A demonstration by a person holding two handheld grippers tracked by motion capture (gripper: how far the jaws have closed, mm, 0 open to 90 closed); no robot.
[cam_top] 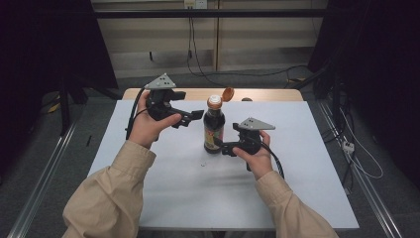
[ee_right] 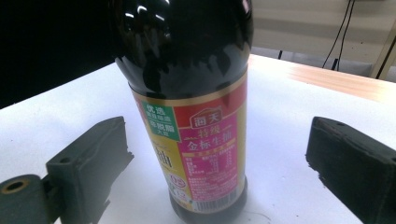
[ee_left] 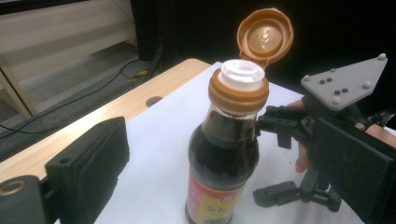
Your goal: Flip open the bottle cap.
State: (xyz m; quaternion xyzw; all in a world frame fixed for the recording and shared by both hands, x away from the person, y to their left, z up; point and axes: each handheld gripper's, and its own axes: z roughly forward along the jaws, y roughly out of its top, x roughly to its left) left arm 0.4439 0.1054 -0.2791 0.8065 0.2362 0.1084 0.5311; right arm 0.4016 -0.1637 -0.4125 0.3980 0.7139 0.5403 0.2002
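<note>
We see the left gripper (cam_top: 194, 118) raised beside the neck of the bottle (cam_top: 214, 130), jaws spread wide and holding nothing. The right gripper (cam_top: 221, 147) sits low at the bottle's base, jaws likewise parted either side of the glass, apart from it. The left gripper view alone reveals the white spout (ee_left: 242, 74) beneath the flipped-up orange cap (ee_left: 265, 36); the right gripper view alone gives the red-and-yellow label (ee_right: 205, 144). The bottle stands upright near the middle of the white table (cam_top: 297, 163).
</note>
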